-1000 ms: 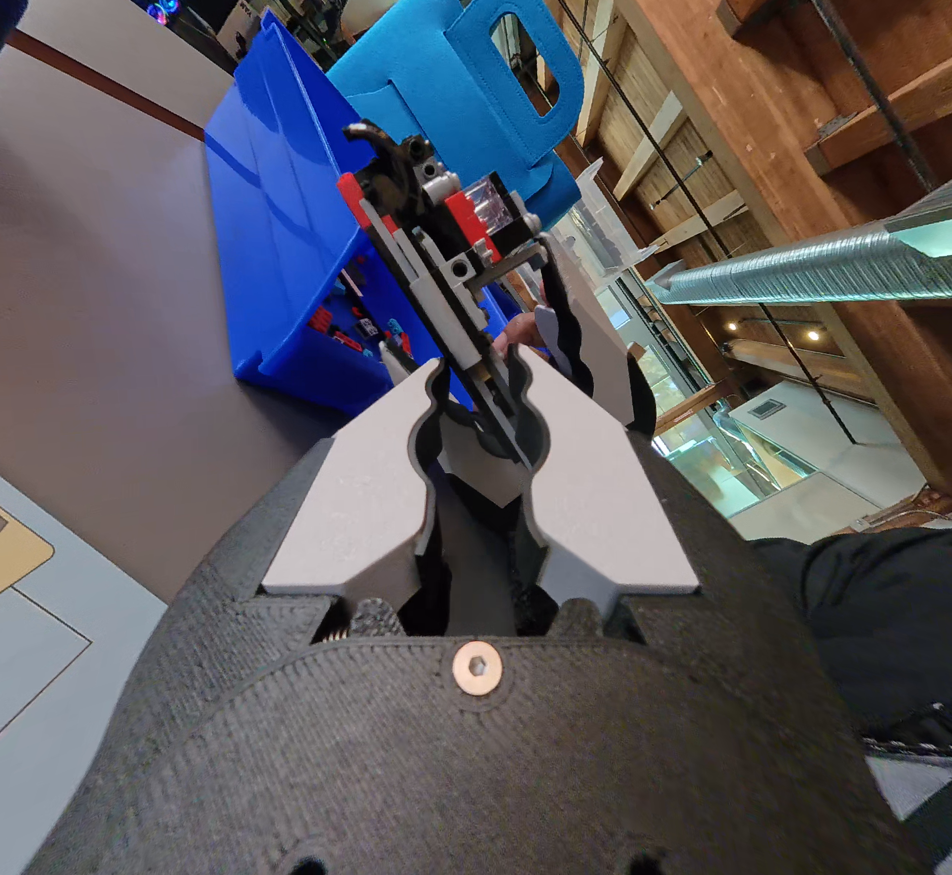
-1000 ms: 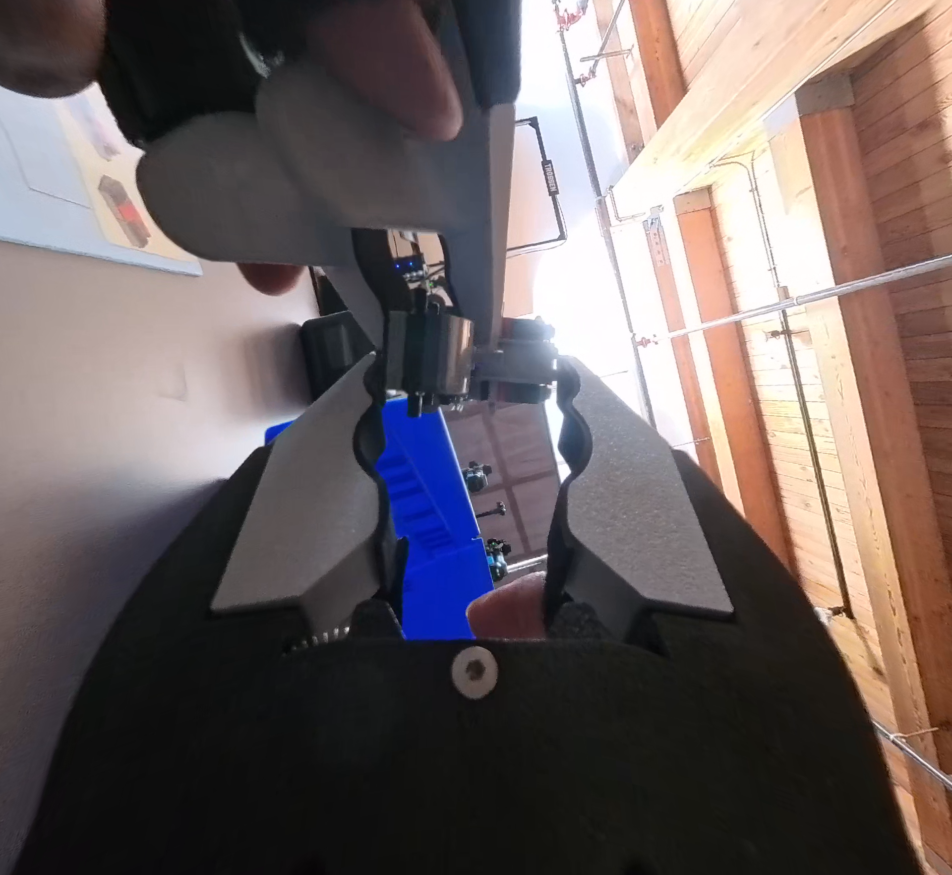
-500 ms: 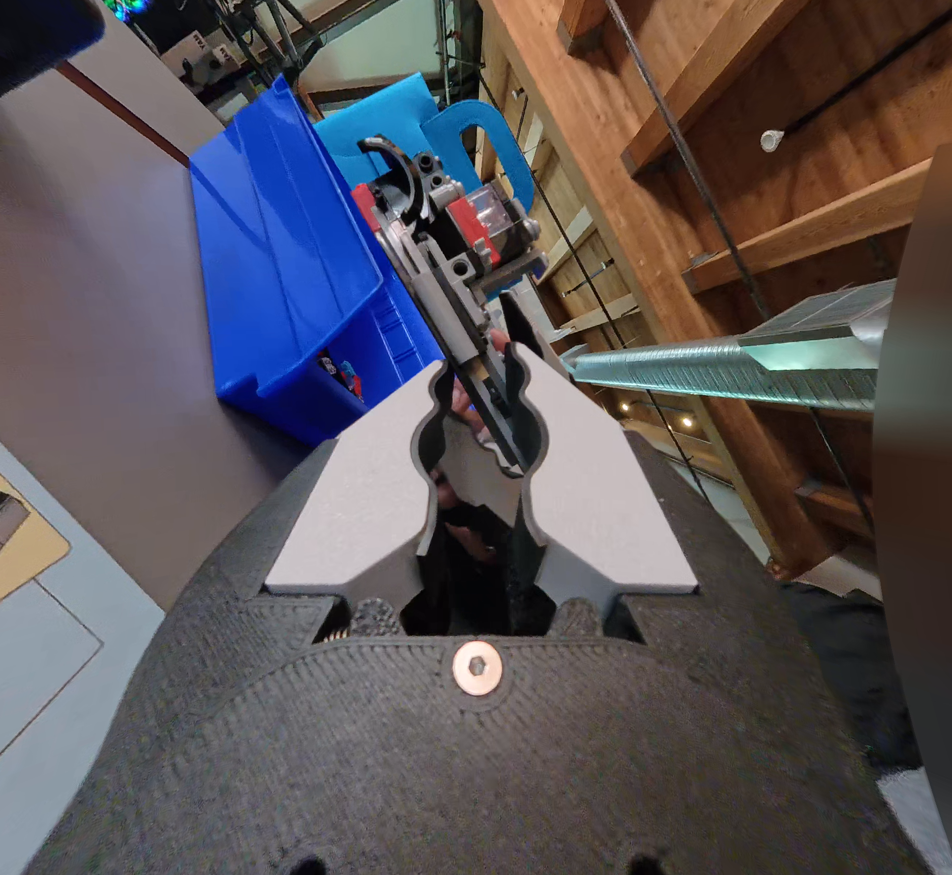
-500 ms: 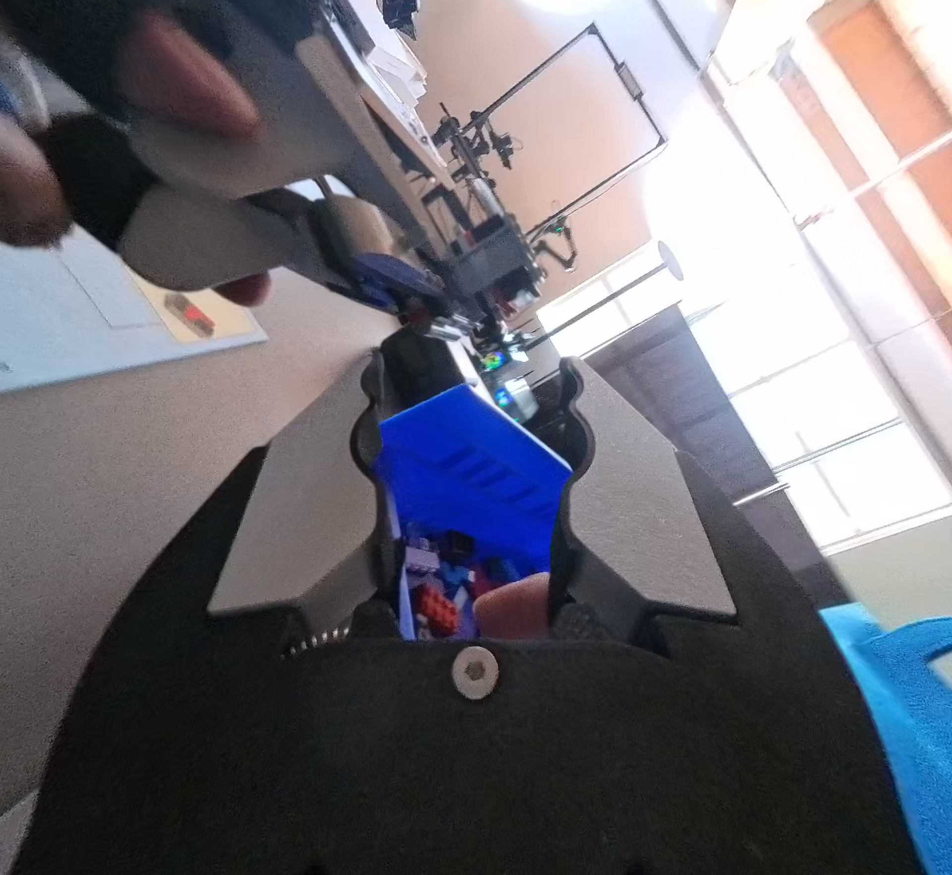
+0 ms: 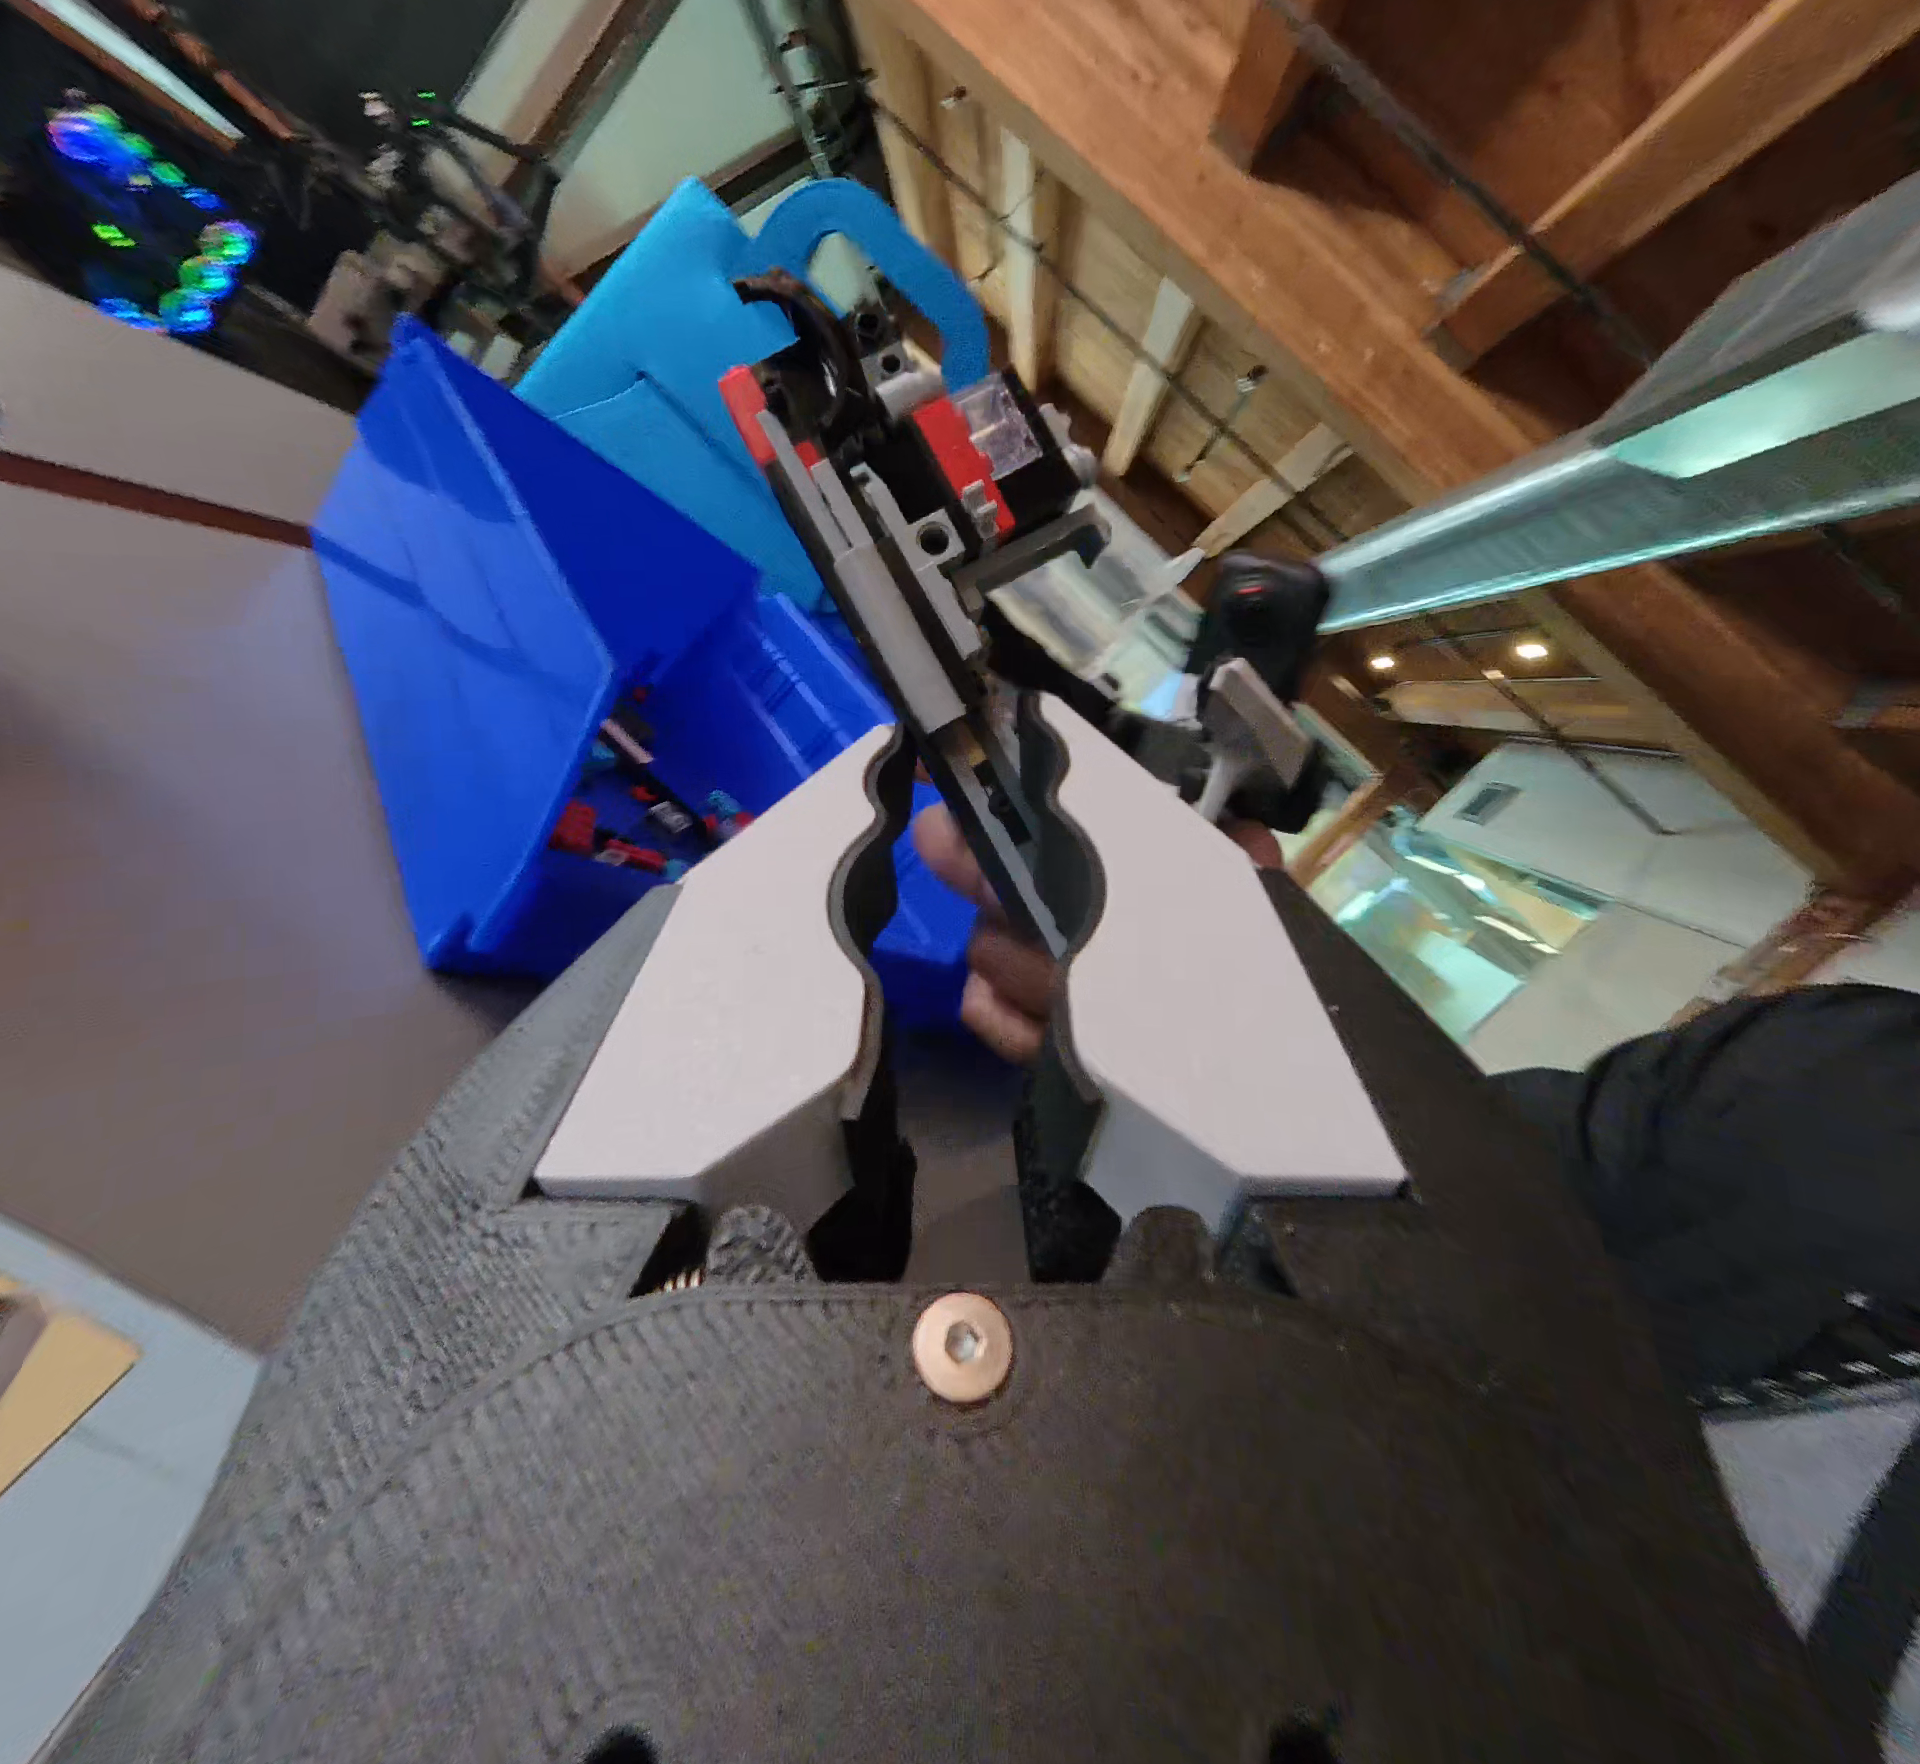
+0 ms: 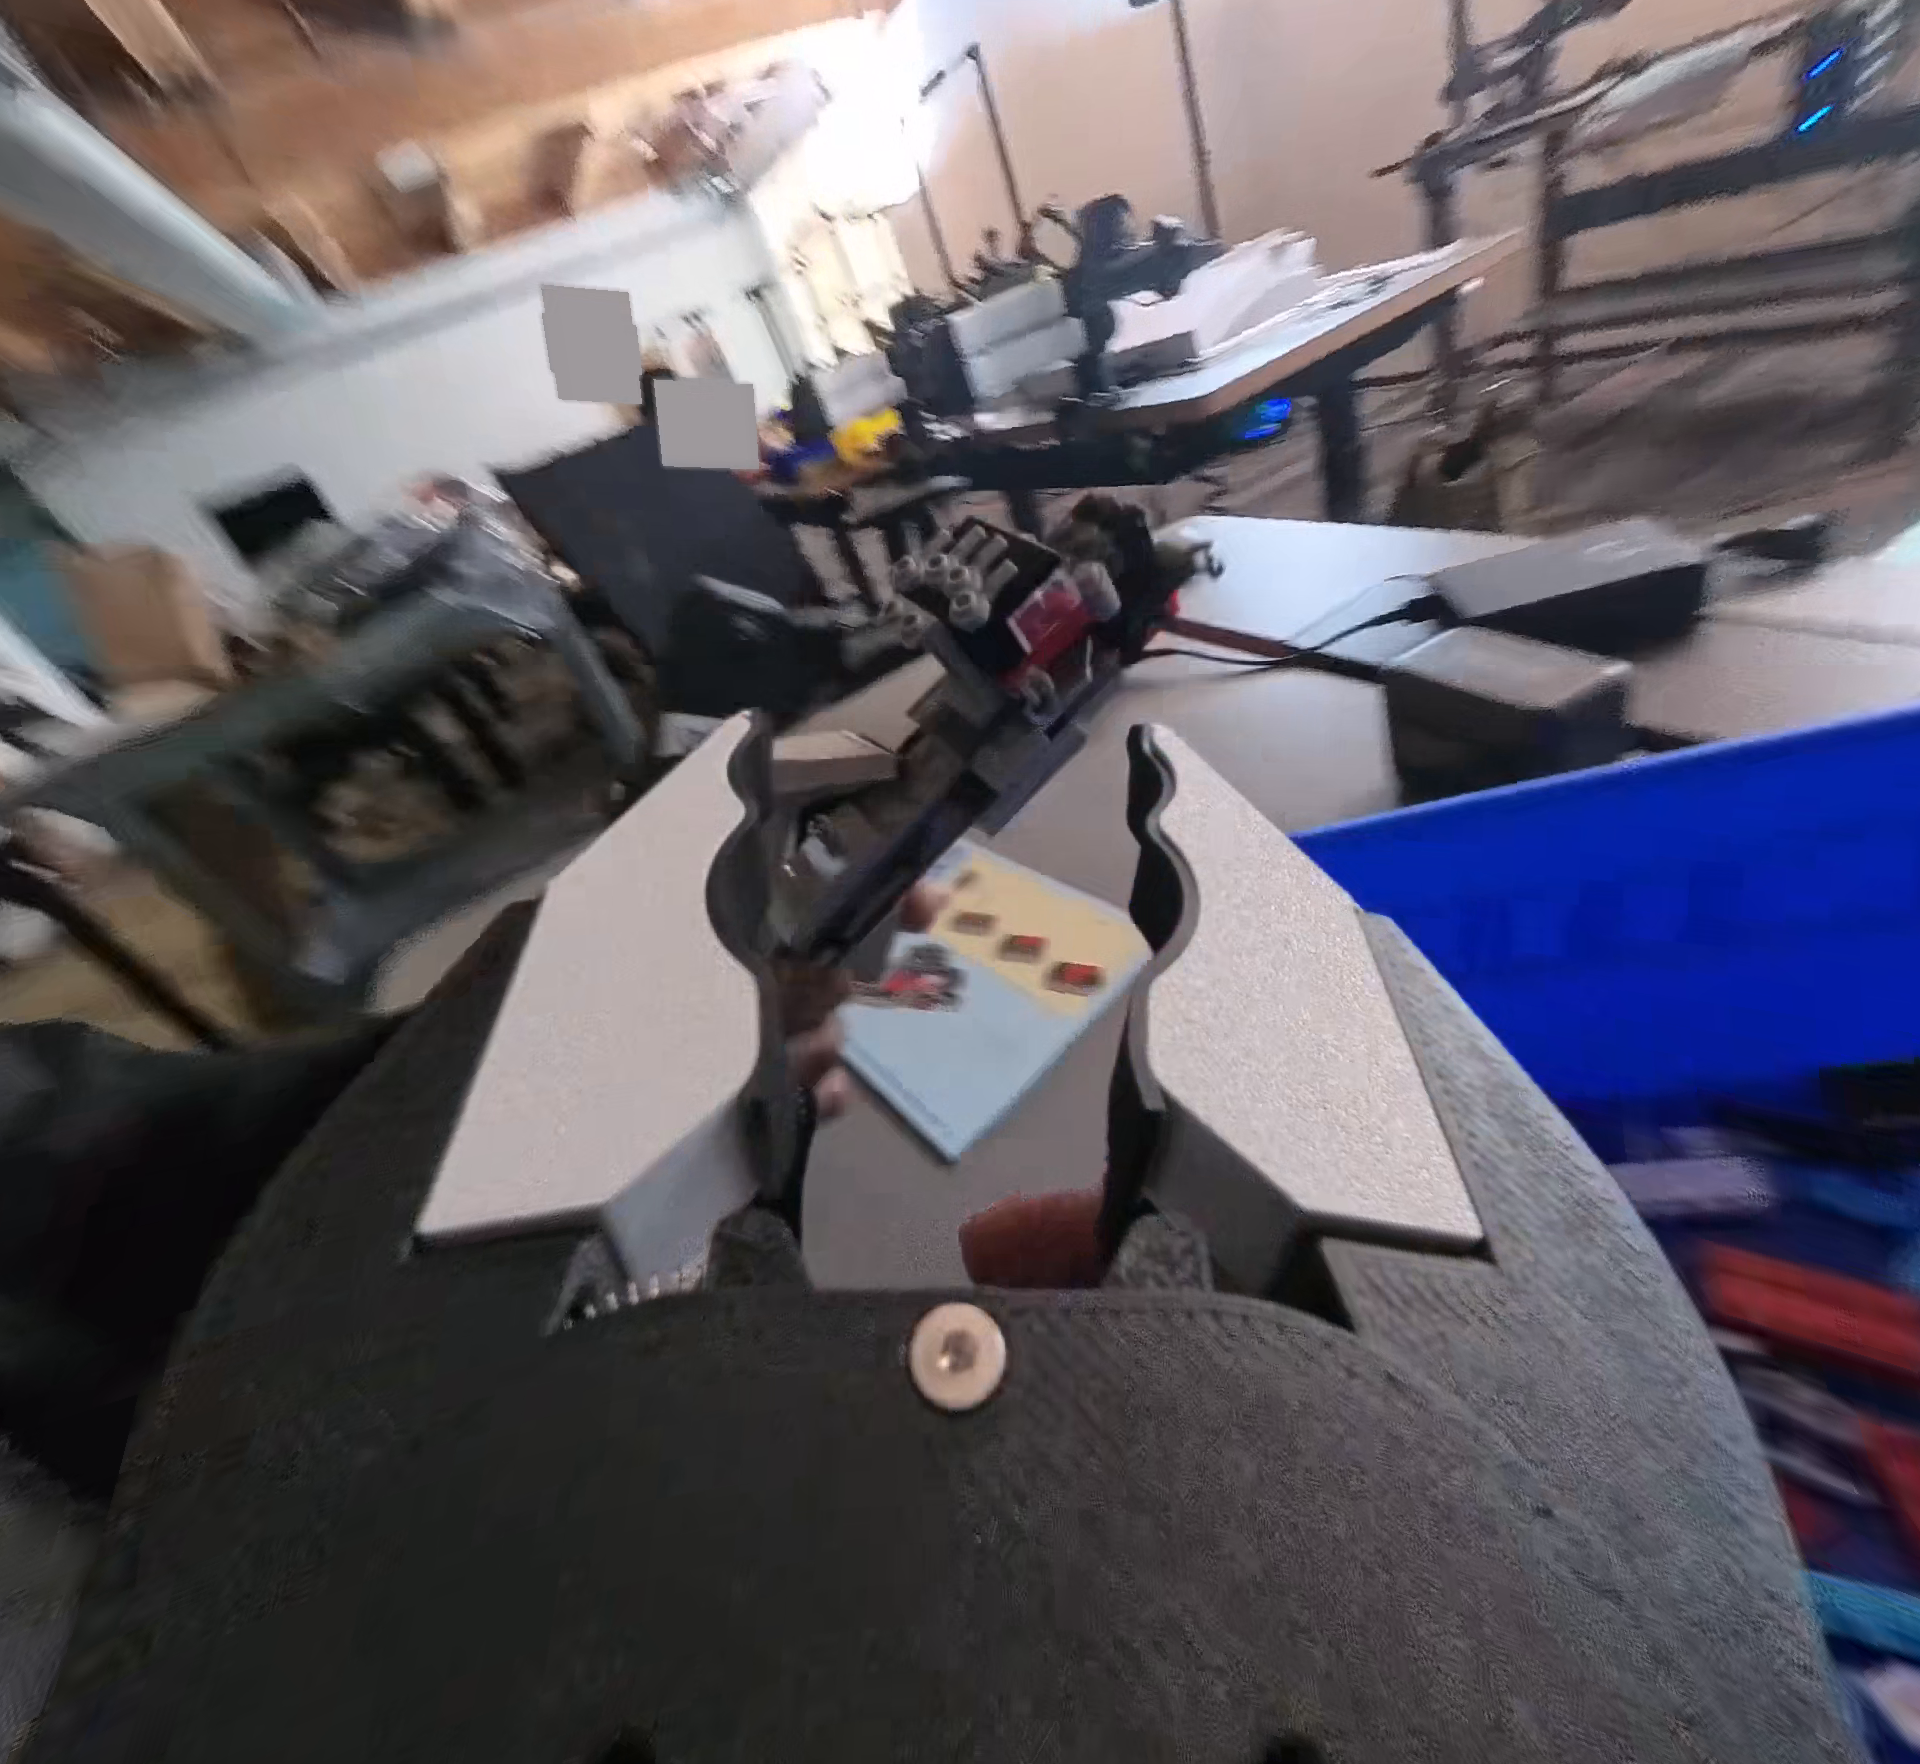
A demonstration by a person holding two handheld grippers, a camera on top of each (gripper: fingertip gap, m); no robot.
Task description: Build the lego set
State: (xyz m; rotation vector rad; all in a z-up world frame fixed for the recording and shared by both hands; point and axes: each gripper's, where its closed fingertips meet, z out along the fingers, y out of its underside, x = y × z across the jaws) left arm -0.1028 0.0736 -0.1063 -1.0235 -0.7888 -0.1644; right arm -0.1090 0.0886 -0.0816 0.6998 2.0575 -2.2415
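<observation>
In the left wrist view the bin sits at the left on the table, loose bricks showing in its bottom, with a blue felt bag behind it. The left gripper is clenched on the model, a part-built grey, black and red assembly held by its thin lower edge and raised clear of the table, tilted up and away. Past it to the right the right gripper shows farther off. In the right wrist view, which is blurred, the same model appears beyond the fingertips; the right gripper is released, its jaws well apart with nothing between them. Below lies the booklet flat on the table, and at the right edge is the bin. The step in hand looks like fetching the next brick. To do it well, the left should hold the model steady and level off its tilt, since the grip is only on a thin edge. The right should go down into the bin, single out one brick away from its neighbours, and close squarely across its sides so the studs stay free for pressing on.
</observation>
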